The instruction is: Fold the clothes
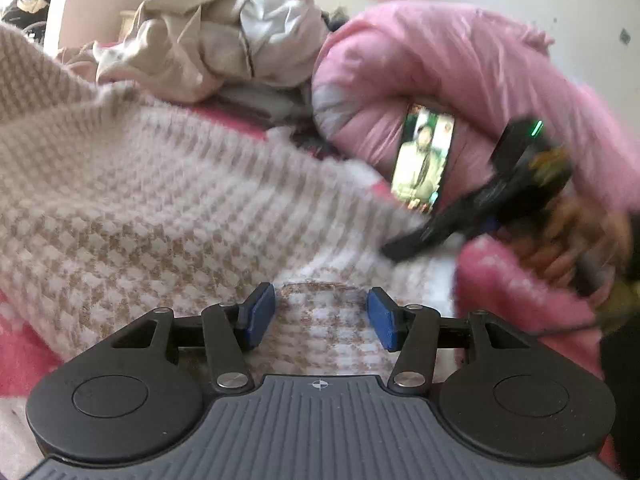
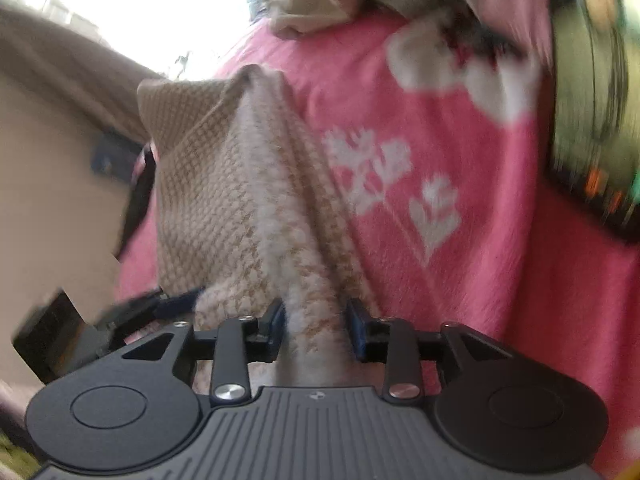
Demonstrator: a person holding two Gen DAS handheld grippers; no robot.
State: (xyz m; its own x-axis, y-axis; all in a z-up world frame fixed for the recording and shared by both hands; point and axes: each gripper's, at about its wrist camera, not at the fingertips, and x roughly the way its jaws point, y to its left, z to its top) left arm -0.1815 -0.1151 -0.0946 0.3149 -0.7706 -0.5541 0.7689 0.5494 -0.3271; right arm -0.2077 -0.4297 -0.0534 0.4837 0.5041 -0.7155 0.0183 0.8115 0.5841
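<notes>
A beige and white houndstooth knit sweater lies spread over a pink floral blanket. My left gripper is open, its blue pads just above the knit with a fold of it between them. The right gripper shows in the left wrist view at the sweater's right edge. In the right wrist view my right gripper is shut on a bunched ridge of the sweater, which hangs stretched away from it over the pink blanket.
A pile of beige and white clothes lies behind the sweater. A rolled pink quilt sits at the right with a lit phone leaning on it. A dark object lies at the left blanket edge.
</notes>
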